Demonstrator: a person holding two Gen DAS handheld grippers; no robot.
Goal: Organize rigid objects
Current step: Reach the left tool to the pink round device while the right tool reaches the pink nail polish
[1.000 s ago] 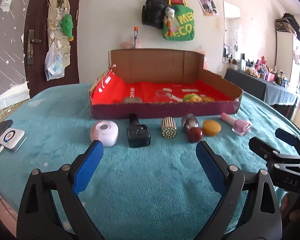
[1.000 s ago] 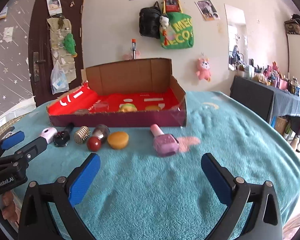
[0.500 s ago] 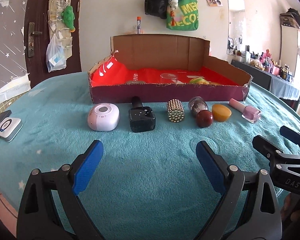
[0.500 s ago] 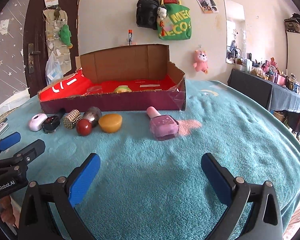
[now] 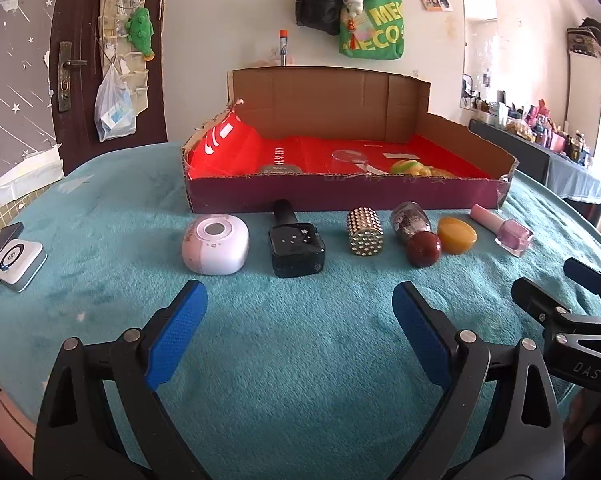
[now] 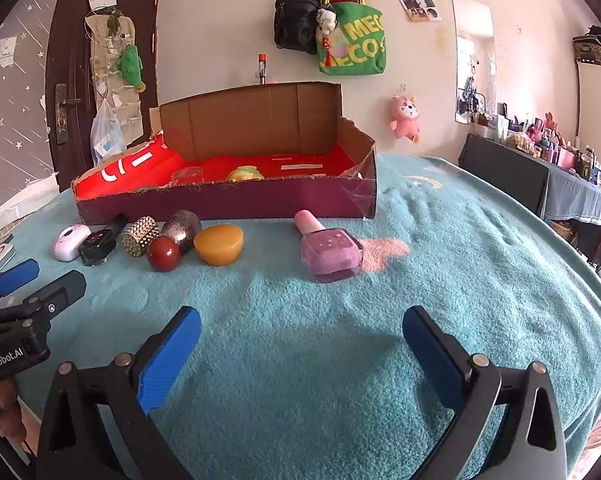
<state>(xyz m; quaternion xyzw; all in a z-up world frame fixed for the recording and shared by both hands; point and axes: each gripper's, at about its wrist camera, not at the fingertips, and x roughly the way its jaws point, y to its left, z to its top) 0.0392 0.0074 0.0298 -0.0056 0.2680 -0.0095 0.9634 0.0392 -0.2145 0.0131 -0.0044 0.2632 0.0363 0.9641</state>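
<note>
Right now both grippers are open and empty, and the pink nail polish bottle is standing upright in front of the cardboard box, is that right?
Not quite. The pink nail polish bottle lies on its side, cap toward the cardboard box, as the right wrist view shows. The rest holds: the left gripper and the right gripper are open and empty.

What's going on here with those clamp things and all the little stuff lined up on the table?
A person holds a gripper in each hand over a teal cloth-covered table. Both the left gripper and the right gripper are open and hold nothing. A row of small items lies in front of a cardboard box: a white round gadget, a black nail polish bottle, a studded gold cylinder, a red ball, an amber stone and a pink nail polish bottle. A few things already sit in the box.
</note>
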